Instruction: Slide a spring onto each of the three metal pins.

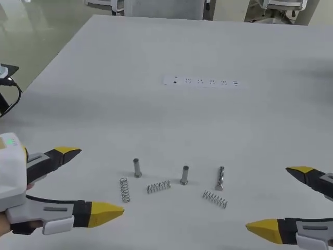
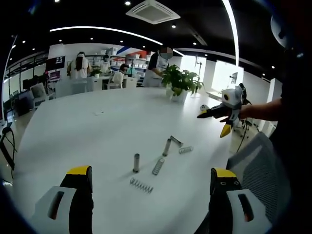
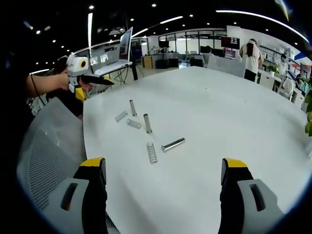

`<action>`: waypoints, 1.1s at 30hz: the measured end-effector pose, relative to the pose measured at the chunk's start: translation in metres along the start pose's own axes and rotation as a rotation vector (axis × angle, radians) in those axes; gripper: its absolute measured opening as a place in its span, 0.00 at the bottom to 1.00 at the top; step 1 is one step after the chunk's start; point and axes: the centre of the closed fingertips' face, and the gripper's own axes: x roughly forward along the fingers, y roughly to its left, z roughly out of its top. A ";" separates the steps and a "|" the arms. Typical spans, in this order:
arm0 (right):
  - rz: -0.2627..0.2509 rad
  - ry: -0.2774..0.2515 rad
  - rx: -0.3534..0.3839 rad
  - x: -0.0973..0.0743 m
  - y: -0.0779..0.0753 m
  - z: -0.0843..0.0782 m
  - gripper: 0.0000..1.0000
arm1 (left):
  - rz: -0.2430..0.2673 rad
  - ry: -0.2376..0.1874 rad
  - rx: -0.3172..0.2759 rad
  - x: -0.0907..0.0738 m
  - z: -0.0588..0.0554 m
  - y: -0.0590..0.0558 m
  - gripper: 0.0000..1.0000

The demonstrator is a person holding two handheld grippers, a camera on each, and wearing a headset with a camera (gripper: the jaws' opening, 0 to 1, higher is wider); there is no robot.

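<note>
Both grippers open above the desk, pins and springs untouched.
Head view: three pins and three loose springs sit by the desk's near edge, between left gripper and right gripper. Left gripper view: jaws apart, empty. Right gripper view: jaws apart, empty; two pins stand, one lies flat.

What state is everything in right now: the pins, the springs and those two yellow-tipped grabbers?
left gripper: open, holding nothing.
right gripper: open, holding nothing.
left pin: standing upright, bare.
middle pin: standing upright, bare.
right pin: lying on its side, bare.
springs: all three lying loose on the table, none on a pin.
</note>
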 end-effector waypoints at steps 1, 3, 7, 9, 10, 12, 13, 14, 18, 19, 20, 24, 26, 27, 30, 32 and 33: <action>0.002 0.001 -0.001 0.000 0.000 0.000 0.99 | -0.009 -0.002 0.004 -0.001 0.000 -0.001 0.98; 0.006 0.004 -0.006 0.000 0.002 0.000 0.99 | -0.020 -0.001 0.002 -0.002 -0.001 -0.002 0.98; 0.008 0.015 -0.011 0.001 0.004 -0.002 0.99 | -0.026 0.002 0.000 -0.002 -0.004 -0.001 0.98; 0.010 0.019 -0.017 0.001 0.004 -0.003 0.99 | -0.027 0.002 -0.006 -0.001 -0.004 -0.001 0.98; 0.011 0.021 -0.018 0.001 0.004 -0.003 0.98 | -0.029 0.000 -0.008 -0.001 -0.004 -0.002 0.98; 0.012 0.028 -0.021 0.001 0.004 -0.004 0.98 | -0.033 0.002 -0.003 0.000 -0.004 -0.004 0.98; 0.011 0.029 -0.023 0.000 0.004 -0.004 0.98 | -0.034 0.002 0.000 0.000 -0.004 -0.004 0.98; 0.009 0.029 -0.025 0.000 0.003 -0.004 0.98 | -0.036 0.003 0.002 0.000 -0.004 -0.005 0.98; 0.003 0.022 -0.018 -0.001 0.003 -0.002 0.98 | -0.038 0.004 -0.001 0.001 -0.004 -0.006 0.98; 0.002 0.023 -0.018 -0.001 0.003 -0.002 0.98 | -0.038 0.005 0.000 0.001 -0.004 -0.006 0.98; 0.000 0.022 -0.018 -0.002 0.003 -0.001 0.98 | -0.038 0.005 0.000 0.000 -0.004 -0.006 0.98; 0.001 0.022 -0.018 -0.002 0.004 -0.001 0.98 | -0.033 0.022 0.000 0.000 -0.008 -0.004 0.98; 0.002 0.025 -0.016 -0.001 0.004 -0.002 0.98 | -0.032 0.024 0.007 0.000 -0.008 -0.004 0.98; 0.004 0.026 -0.015 -0.001 0.005 -0.003 0.98 | -0.033 0.026 0.006 0.000 -0.009 -0.004 0.98; 0.006 0.031 -0.016 -0.001 0.006 -0.004 0.98 | -0.032 0.025 0.009 -0.001 -0.008 -0.004 0.98; 0.006 0.033 -0.015 -0.001 0.006 -0.005 0.98 | -0.028 0.024 0.005 -0.001 -0.009 -0.002 0.98; 0.006 0.033 -0.014 -0.001 0.006 -0.005 0.98 | -0.026 0.027 0.002 -0.001 -0.010 -0.002 0.98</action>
